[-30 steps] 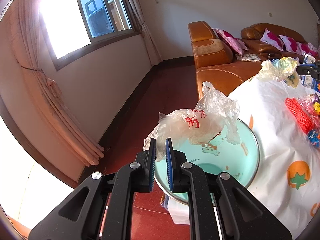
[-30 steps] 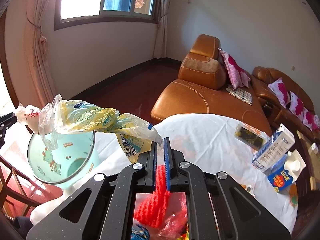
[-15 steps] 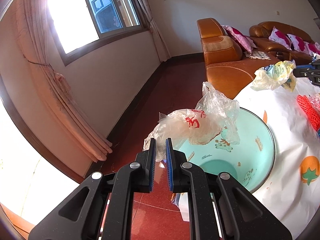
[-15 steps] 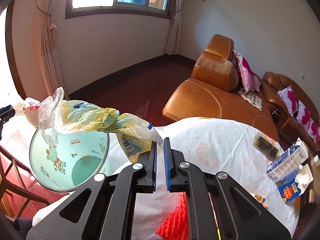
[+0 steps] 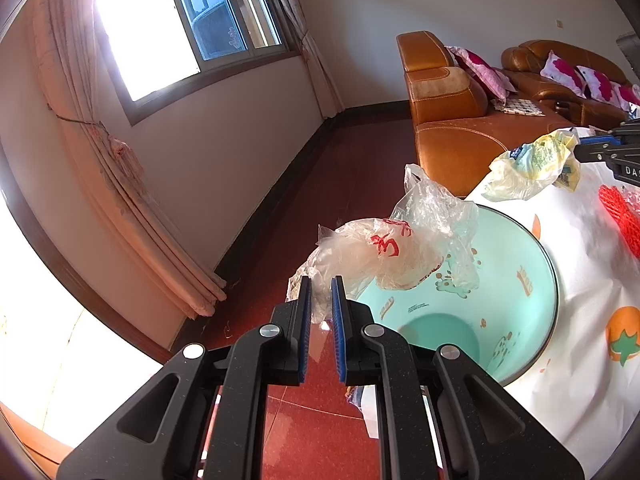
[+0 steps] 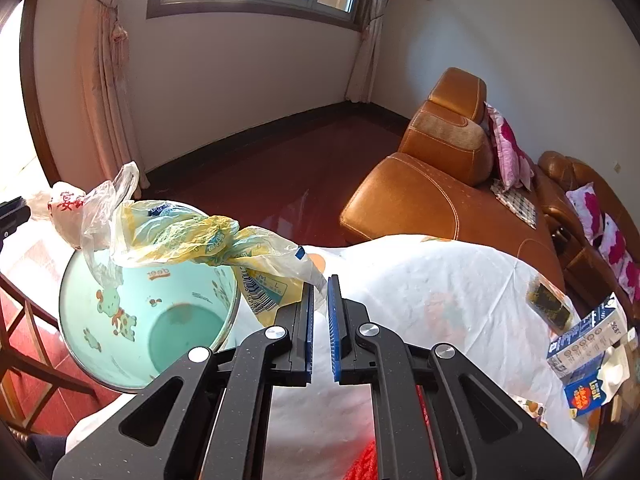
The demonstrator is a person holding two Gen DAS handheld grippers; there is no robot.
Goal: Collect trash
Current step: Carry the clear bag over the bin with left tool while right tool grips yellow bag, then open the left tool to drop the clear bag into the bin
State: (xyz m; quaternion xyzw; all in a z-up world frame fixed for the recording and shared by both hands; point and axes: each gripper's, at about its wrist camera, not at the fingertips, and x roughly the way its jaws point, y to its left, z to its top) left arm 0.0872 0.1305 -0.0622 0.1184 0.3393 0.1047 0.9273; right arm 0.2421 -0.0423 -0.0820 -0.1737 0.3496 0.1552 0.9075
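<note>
While both pieces of rubbish hung over the round mint-green plastic bin with cartoon prints (image 6: 120, 320), we were in the carrying-and-dropping step of the collection. Our left gripper (image 5: 319, 280) was clenched on the tail of a crumpled clear plastic bag with red lettering (image 5: 376, 256), which hung in the air above the near rim of the bin. Our right gripper (image 6: 319, 280) was clenched on the end of a twisted yellow-and-white printed plastic wrapper (image 6: 188, 240); its free end reached out over the bin's mouth, while the pinched end sat above the white fruit-printed tablecloth (image 6: 440, 300), just beside the rim. Neither piece had gone in yet.

We judged that the next move called for bringing each pinch point squarely above the opening, then letting go, since light film could drift or catch on the rim. More waited on the table: a red mesh net (image 5: 620, 216), a blue-and-white carton (image 6: 584, 340) and a dark snack packet (image 6: 546, 304).
</note>
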